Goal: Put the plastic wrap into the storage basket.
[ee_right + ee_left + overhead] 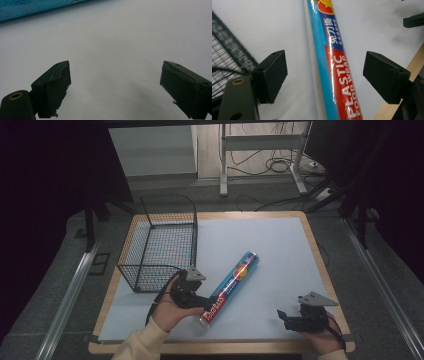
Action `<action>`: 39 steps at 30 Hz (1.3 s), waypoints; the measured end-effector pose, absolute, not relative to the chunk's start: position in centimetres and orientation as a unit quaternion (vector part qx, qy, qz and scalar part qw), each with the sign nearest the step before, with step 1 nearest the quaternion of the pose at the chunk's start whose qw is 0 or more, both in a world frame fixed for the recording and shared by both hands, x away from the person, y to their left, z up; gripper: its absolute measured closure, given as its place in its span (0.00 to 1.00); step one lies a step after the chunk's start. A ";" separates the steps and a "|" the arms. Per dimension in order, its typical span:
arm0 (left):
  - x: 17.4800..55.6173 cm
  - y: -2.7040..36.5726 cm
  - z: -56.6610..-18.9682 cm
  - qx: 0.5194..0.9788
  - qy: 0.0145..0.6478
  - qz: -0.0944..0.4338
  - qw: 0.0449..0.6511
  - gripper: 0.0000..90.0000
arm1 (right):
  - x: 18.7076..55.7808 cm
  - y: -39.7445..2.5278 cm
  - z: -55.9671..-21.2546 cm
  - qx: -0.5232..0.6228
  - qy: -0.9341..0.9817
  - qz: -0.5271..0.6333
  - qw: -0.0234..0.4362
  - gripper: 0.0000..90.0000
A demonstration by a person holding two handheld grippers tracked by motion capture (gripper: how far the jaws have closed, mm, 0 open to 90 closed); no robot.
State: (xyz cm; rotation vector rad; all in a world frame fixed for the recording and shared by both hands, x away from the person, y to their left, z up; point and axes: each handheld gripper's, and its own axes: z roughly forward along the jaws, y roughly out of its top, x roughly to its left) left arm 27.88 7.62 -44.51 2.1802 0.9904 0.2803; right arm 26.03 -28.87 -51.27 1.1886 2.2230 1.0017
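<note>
Pale blue matting covers the wooden surface (280, 250), with a black wire basket (160, 242) at its far left. Diagonally across the middle lies a roll of plastic food wrap (231, 285). At the roll's near end, the left gripper (204, 303) straddles it with jaws wide, not touching. Well apart, near right, the right gripper (283, 316) hangs wide and empty.

one roll of plastic wrap (231, 287), one wire basket (159, 241), one counter (280, 245) and two claws, left claw (207, 303) and right claw (283, 316).
</note>
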 end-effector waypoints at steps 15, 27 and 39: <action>30.2 4.4 -44.8 0.859 0.380 0.103 0.328 0.22 | 26.2 -29.1 -51.5 0.425 0.805 0.355 0.213 0.11; 32.4 1.5 -45.7 0.873 0.376 0.099 0.294 0.21 | 26.3 -29.2 -51.5 0.425 0.806 0.352 0.213 0.11; 35.2 -0.7 -47.9 0.882 0.392 0.080 0.248 0.20 | 26.4 -29.3 -51.5 0.426 0.805 0.352 0.214 0.11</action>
